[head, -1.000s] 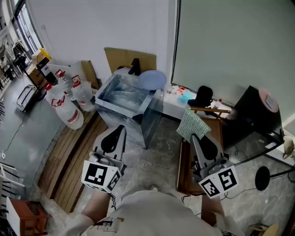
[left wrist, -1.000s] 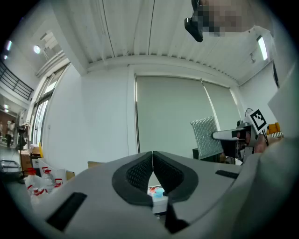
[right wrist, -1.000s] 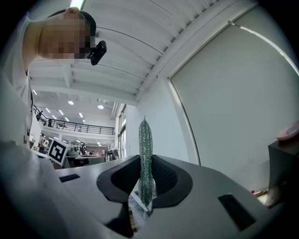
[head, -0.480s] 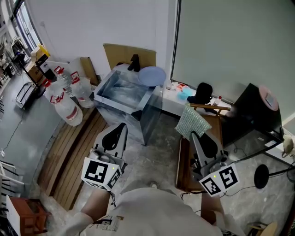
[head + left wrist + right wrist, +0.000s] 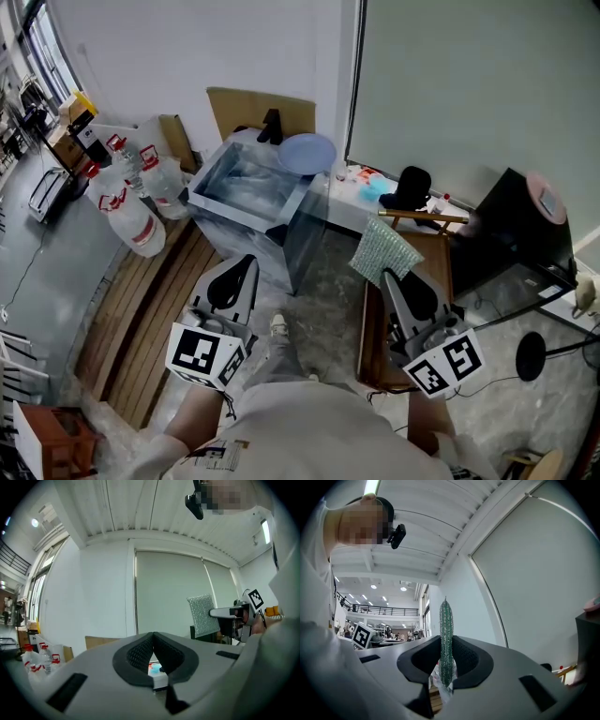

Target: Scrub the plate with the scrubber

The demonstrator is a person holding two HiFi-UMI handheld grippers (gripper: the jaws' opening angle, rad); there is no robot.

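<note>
My right fingers (image 5: 468,660) pinch the mesh scrubber (image 5: 446,634) by its edge, my left fingers (image 5: 136,654) pressed together, empty; the unsteadied plate (image 5: 307,153), upper centre, could slide when scrubbed

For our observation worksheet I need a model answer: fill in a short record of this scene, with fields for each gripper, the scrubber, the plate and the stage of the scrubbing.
Left gripper: shut, nothing between the jaws
Right gripper: shut on the scrubber
Scrubber: green mesh pad, standing edge-up between the jaws
Plate: pale blue, at the far corner of the tub, untouched
Scrubbing: not yet begun; scrubber well apart from plate
</note>
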